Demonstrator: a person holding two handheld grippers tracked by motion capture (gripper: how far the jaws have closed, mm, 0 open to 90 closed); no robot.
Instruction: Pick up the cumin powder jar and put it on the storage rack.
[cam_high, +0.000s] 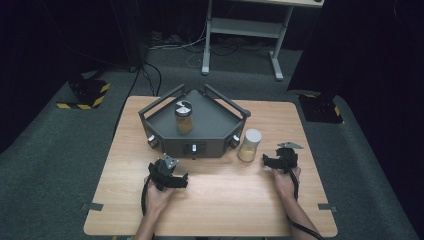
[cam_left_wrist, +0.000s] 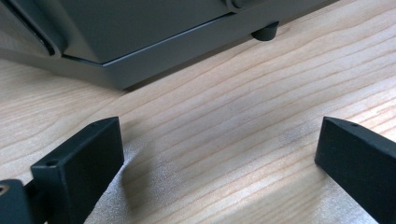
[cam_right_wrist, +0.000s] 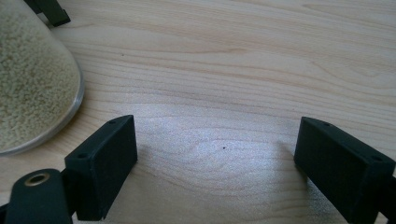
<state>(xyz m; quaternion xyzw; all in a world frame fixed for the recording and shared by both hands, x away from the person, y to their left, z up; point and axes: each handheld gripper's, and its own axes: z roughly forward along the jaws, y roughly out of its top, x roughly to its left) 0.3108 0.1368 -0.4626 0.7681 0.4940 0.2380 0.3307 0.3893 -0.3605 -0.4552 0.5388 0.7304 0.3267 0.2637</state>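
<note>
The white-capped jar (cam_high: 249, 145) of pale grains stands upright on the table (cam_high: 225, 200), just beside the grey tray (cam_high: 210, 131) at the tray's four o'clock. The right gripper (cam_high: 267, 160) sits close at the jar's four o'clock, jaws apart with bare wood between them. At the tray's seven o'clock, the left gripper (cam_high: 181, 181) rests low, jaws wide apart and empty. A second jar (cam_high: 183, 118) stands inside the tray.

The jar (cam_right_wrist: 32, 74) of pale grains (beside the right gripper's jaws) is cut off at the frame's edge.
</note>
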